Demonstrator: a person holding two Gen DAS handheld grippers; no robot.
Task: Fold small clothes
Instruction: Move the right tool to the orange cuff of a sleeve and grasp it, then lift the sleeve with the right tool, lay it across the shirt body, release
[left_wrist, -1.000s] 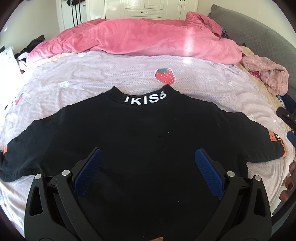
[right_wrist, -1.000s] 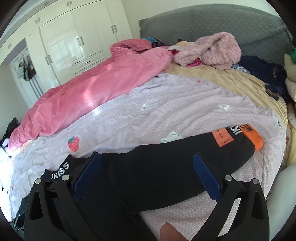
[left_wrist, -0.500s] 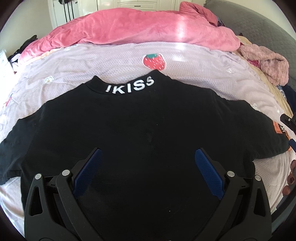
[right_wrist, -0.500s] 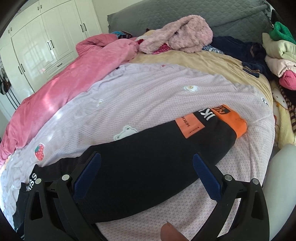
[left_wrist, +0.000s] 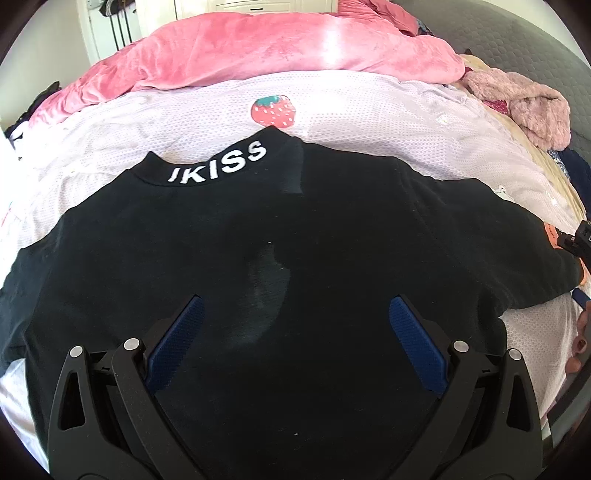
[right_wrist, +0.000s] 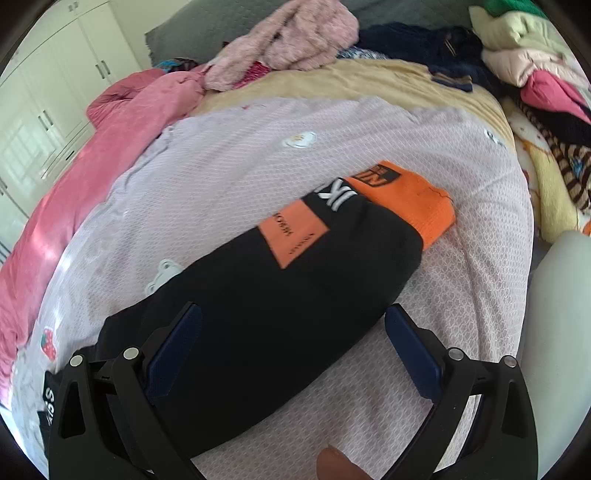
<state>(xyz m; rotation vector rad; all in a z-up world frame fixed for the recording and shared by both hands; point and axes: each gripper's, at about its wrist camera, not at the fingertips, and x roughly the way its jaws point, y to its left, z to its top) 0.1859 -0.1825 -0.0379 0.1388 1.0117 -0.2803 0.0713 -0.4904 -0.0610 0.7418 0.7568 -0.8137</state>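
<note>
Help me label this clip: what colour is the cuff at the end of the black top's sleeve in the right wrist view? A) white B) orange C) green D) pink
B: the cuff at the end of the black top sleeve is plainly orange, lying on the pale lilac mesh cover beyond the open right gripper.

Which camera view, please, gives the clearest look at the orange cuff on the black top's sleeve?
The right wrist view: the orange cuff lies whole on the lilac bedspread, beyond an orange patch. The left wrist view catches only an orange sliver at its right edge.
</note>
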